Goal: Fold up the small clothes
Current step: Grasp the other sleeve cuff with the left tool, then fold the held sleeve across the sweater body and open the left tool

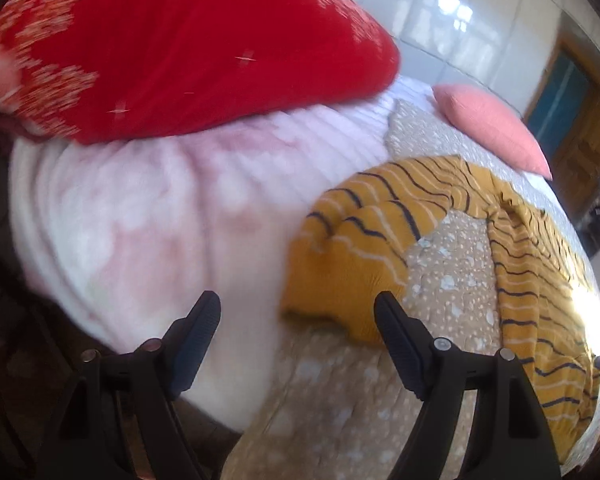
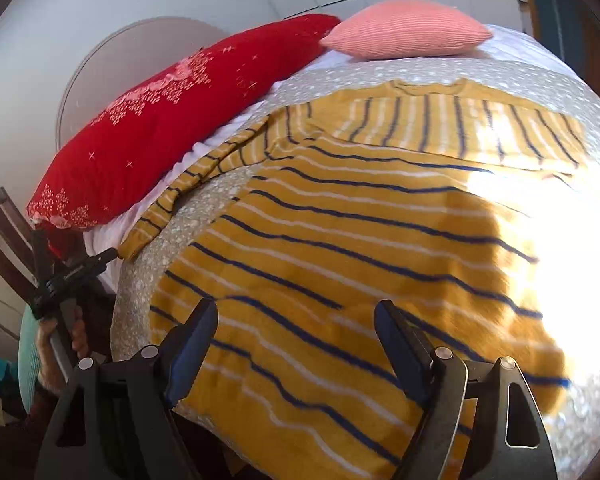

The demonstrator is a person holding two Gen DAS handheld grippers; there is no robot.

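Note:
A mustard-yellow sweater with navy and white stripes point(image 2: 360, 216) lies spread flat on a bed, neckline at the far side. Its left sleeve point(image 1: 352, 248) stretches toward me in the left wrist view, cuff nearest. My left gripper point(image 1: 298, 312) is open and empty, just short of the sleeve cuff, above the bed. It also shows in the right wrist view point(image 2: 74, 268) at the bed's left edge. My right gripper point(image 2: 296, 316) is open and empty, hovering over the sweater's hem area.
A beige spotted bedspread point(image 1: 440, 268) covers the bed. A red patterned pillow point(image 2: 172, 120) and a pink cushion point(image 2: 408, 28) lie at the head. A pale pink blanket point(image 1: 140, 216) lies under the red pillow. Bright sunlight washes out the sweater's right side point(image 2: 560, 240).

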